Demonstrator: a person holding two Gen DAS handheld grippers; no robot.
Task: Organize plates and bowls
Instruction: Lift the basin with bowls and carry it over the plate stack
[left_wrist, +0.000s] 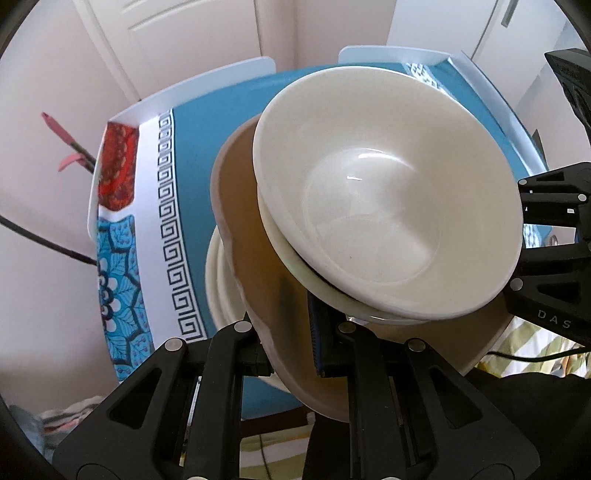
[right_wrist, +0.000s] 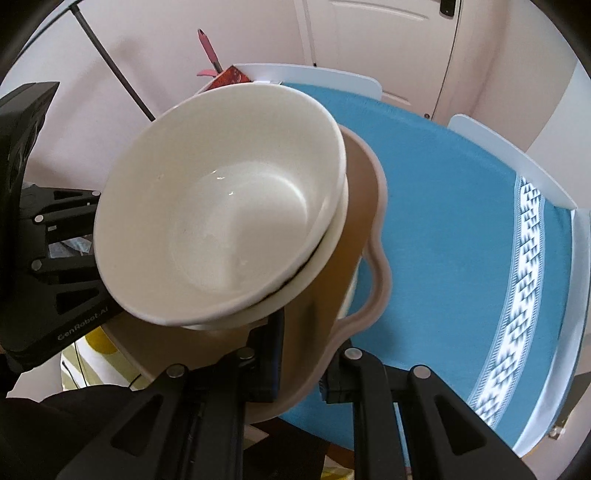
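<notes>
A brown tray (left_wrist: 255, 236) with a wavy pale rim is held tilted above the blue tablecloth (left_wrist: 210, 122). On it sits a stack of white bowls (left_wrist: 384, 206), one nested in another. My left gripper (left_wrist: 291, 354) is shut on the tray's near edge. My right gripper (right_wrist: 299, 365) is shut on the tray's opposite edge (right_wrist: 369, 258), with the bowls (right_wrist: 221, 206) just ahead of it. Each gripper shows in the other's view, at the far side of the tray. More white dishes (left_wrist: 218, 280) lie on the table under the tray.
The table (right_wrist: 461, 221) has a blue cloth with patterned borders and white chair backs (right_wrist: 517, 158) around it. A pink flower stem (left_wrist: 66, 147) stands to one side. White doors and walls lie behind.
</notes>
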